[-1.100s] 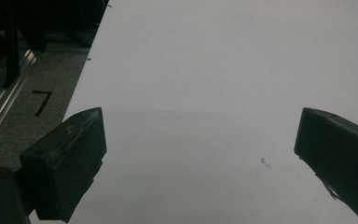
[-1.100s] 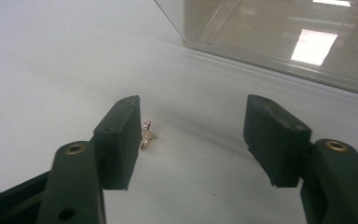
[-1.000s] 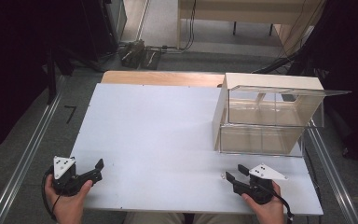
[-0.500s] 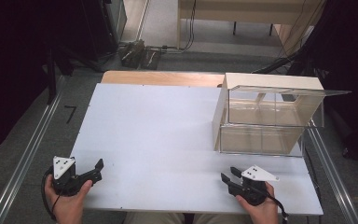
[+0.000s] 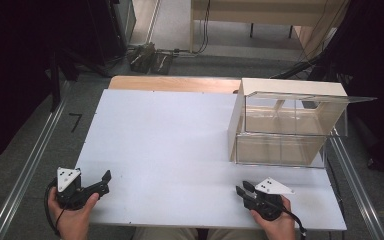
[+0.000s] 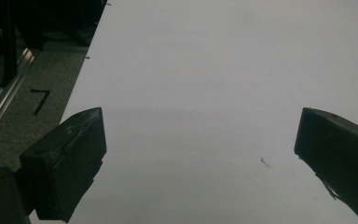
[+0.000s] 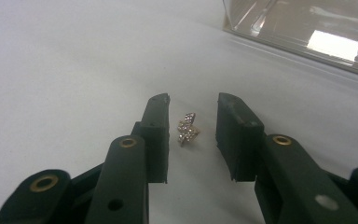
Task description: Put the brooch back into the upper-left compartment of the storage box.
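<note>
A small gold piece of jewellery set with clear stones (image 7: pixel 187 128) lies on the white table (image 5: pixel 170 140). My right gripper (image 7: pixel 193 100) is open, one jaw on each side of the jewel and neither touching it. In the high view the right gripper (image 5: pixel 244 188) sits near the table's front edge, right of centre, held by a hand. At the front left corner a hand holds my left gripper (image 5: pixel 104 181), which is open. In its own view the left gripper (image 6: pixel 201 112) has its jaws spread wide over bare table.
A case with clear walls and a cream frame (image 5: pixel 280 130) stands at the right of the table, just beyond the right gripper; its clear front wall (image 7: pixel 307 37) is close. A wooden strip (image 5: pixel 175 83) borders the far edge. Metal rails (image 5: pixel 25 170) run along both sides.
My right gripper has shifted slightly left and turned a little. The left gripper has stayed in place.
</note>
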A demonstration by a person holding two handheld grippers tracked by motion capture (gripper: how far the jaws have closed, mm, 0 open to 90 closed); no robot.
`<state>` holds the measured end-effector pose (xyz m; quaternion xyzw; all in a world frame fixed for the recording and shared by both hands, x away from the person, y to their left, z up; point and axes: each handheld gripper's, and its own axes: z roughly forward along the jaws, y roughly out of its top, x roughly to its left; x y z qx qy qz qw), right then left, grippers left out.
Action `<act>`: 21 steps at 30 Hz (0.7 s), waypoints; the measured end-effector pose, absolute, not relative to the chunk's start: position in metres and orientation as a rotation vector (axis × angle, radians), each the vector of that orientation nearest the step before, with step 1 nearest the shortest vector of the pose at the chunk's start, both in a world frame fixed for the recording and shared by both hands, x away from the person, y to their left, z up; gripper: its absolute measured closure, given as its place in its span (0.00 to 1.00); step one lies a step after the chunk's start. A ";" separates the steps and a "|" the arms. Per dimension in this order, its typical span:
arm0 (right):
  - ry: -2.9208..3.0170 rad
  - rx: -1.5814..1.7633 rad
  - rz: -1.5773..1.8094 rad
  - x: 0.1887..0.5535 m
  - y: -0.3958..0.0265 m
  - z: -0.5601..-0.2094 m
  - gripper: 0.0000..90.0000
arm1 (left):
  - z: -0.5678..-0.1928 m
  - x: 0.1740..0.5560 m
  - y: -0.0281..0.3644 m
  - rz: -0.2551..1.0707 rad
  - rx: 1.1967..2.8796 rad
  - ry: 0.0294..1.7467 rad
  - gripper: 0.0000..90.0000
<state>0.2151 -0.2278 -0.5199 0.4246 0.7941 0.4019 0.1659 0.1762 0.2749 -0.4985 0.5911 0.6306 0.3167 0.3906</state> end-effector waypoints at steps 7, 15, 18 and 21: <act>2.257 1.218 1.122 0.215 -0.225 -0.521 0.80 | -0.499 0.176 0.275 0.803 1.500 1.602 0.03; 2.242 1.218 1.095 0.214 -0.224 -0.521 0.88 | -0.499 0.176 0.275 0.803 1.501 1.601 0.03; 2.242 1.201 1.080 0.213 -0.222 -0.521 0.89 | -0.499 0.176 0.275 0.802 1.501 1.601 0.03; 2.239 1.197 1.084 0.213 -0.222 -0.521 0.90 | -0.499 0.176 0.275 0.802 1.501 1.601 0.03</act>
